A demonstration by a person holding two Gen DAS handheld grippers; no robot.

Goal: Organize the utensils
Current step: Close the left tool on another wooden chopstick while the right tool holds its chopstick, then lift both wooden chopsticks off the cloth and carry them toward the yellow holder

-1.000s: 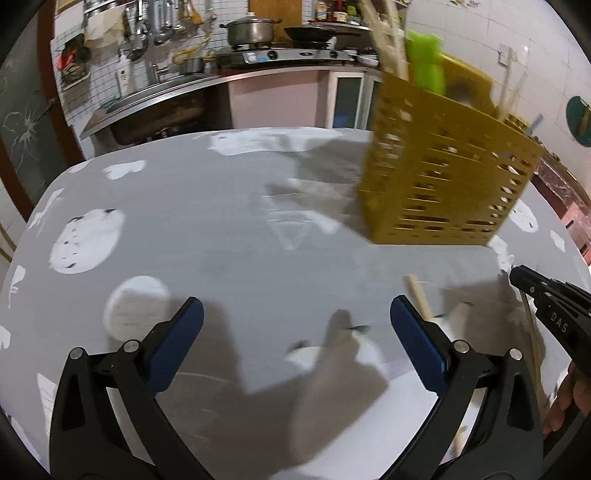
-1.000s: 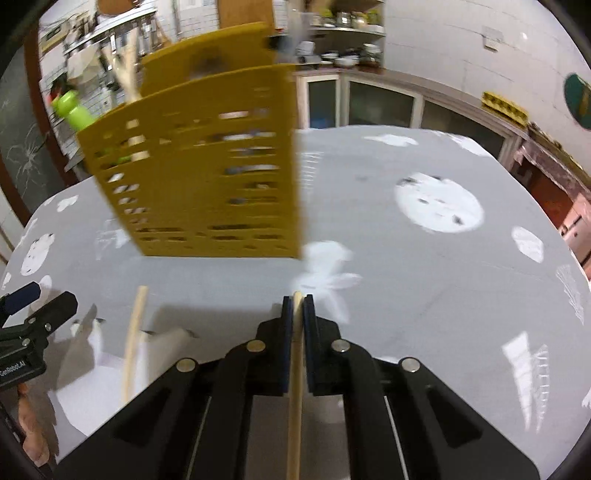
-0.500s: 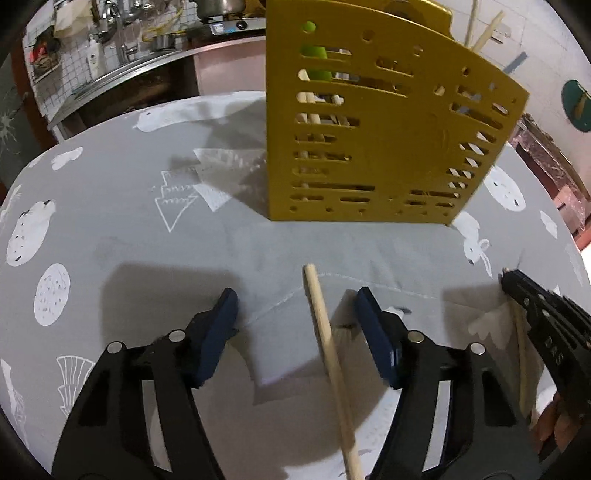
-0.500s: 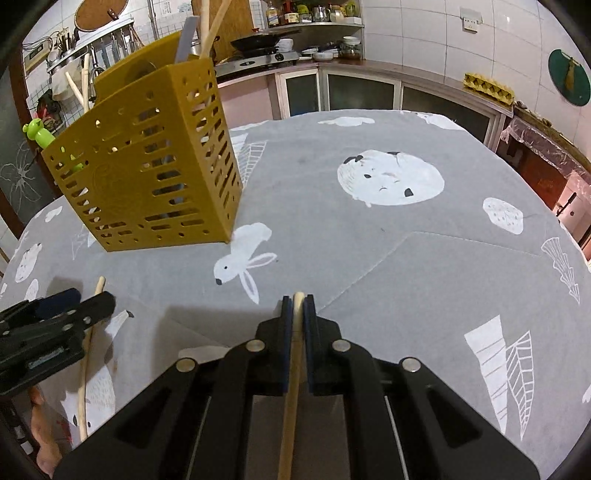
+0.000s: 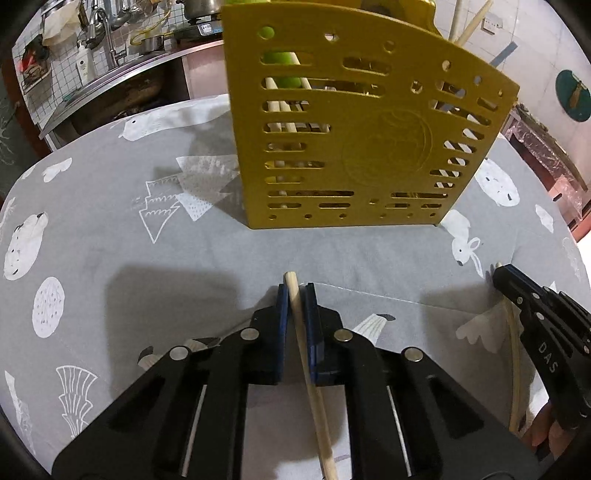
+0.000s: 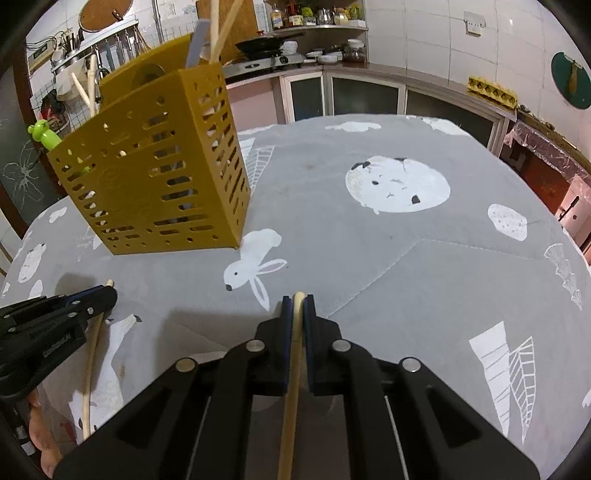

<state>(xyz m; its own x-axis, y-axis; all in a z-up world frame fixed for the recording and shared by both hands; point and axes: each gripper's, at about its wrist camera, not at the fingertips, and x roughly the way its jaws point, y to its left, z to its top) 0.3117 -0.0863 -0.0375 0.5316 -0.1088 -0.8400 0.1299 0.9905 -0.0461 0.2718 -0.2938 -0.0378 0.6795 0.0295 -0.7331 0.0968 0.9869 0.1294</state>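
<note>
Your left gripper (image 5: 296, 291) is clamped on a pale wooden chopstick (image 5: 308, 369); your right gripper (image 6: 294, 302) pinches a second pale wooden chopstick (image 6: 290, 398). Ahead stands the slotted mustard-yellow plastic utensil holder (image 5: 362, 140) on a grey tablecloth printed with white animals and trees (image 6: 406, 266). Behind are a kitchen counter with a stove (image 6: 266, 59) and white tiled walls (image 6: 424, 33).

Both views are sharp, with no motion blur. Indoor light falls from above and behind, casting soft dark shadows on the grey tablecloth (image 5: 332, 254) ahead of the jaws and beside the yellow utensil holder (image 5: 362, 133). Fisheye bending curves the table edge and walls, and the corners go black. White tiles (image 6: 424, 40) show mild glare
</note>
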